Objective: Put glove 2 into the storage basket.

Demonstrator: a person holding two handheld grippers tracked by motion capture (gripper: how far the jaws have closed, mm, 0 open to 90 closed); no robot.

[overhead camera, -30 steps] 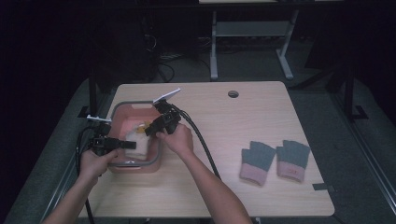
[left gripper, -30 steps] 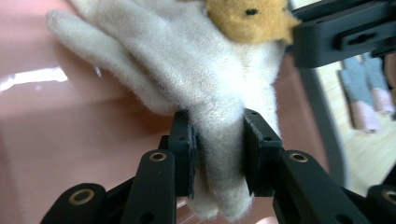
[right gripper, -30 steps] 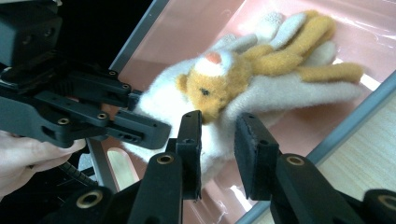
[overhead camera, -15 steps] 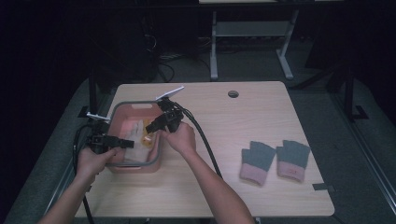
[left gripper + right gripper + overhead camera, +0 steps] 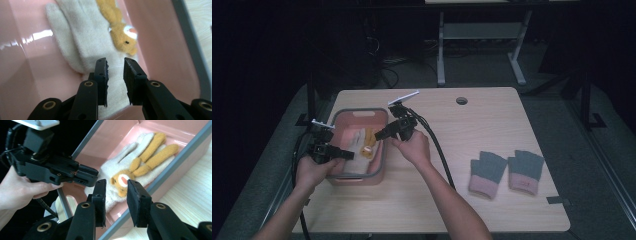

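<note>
A pink basin [image 5: 384, 156] with a grey rim stands at the table's left. In it lies a cream glove [image 5: 356, 140] with an orange plush animal [image 5: 369, 142] sewn on it. My left gripper [image 5: 348, 154] reaches in from the basin's left side. In the left gripper view it [image 5: 115, 68] is open a little, just above the glove's [image 5: 82, 42] cuff, with nothing between the jaws. My right gripper [image 5: 380, 135] hovers at the basin's right rim. It [image 5: 116, 188] is open and points at the animal's face [image 5: 122, 181]. The left gripper [image 5: 85, 176] also shows in that view, beside the glove [image 5: 112, 167].
Two grey gloves with pink cuffs [image 5: 487, 173] [image 5: 525, 171] lie flat at the table's right. A round cable hole [image 5: 461, 100] is near the far edge. Black cables trail from both grippers over the table [image 5: 462, 135]. The room around is dark.
The right gripper has drawn back slightly toward the basin's right rim. The glove's orange part now lies a bit lower in the basin. The left gripper has barely moved.
</note>
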